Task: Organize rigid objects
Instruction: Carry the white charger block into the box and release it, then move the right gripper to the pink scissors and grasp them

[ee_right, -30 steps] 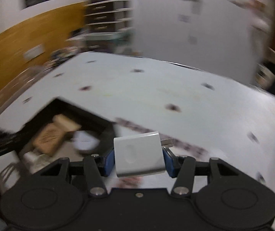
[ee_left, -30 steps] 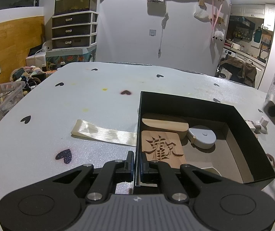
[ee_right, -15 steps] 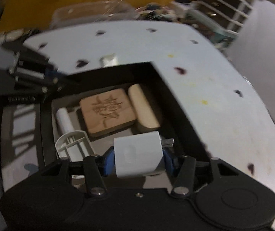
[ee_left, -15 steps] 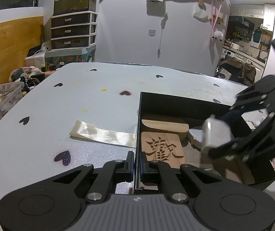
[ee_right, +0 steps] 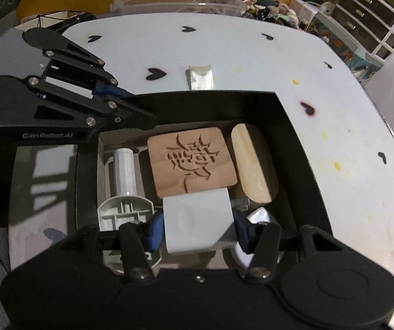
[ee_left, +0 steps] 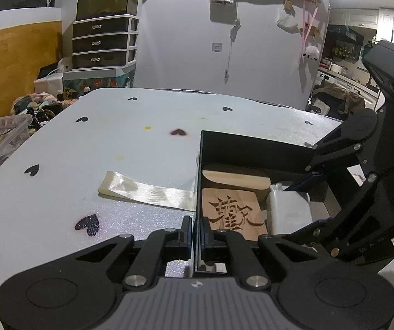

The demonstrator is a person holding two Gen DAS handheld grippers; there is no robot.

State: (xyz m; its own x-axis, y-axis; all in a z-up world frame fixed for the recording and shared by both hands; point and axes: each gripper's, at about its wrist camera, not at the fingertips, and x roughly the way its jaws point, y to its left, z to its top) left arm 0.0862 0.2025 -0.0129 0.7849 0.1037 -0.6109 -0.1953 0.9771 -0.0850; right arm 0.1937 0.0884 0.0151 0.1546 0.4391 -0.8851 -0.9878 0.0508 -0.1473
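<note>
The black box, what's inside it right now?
Inside the black box: a carved wooden tile, a pale wooden block and a white spool. The right gripper holds a white charger, hiding what lies beneath.

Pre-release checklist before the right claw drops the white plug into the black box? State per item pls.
1. Right claw gripping the white rectangular plug adapter: ok, blue pads press both its sides.
2. Adapter over the black open-top cardboard box, inside its walls: ok.
3. Left claw steadying the box: ok, shut on the near wall.
4. Free floor directly under the adapter: cannot tell; a white round device and the white plastic spool flank it.
5. Clear of the carved square wooden plaque: not ok, the adapter's far edge overlaps the plaque's edge in the right wrist view.
6. Adapter resting on the floor: cannot tell.
</note>
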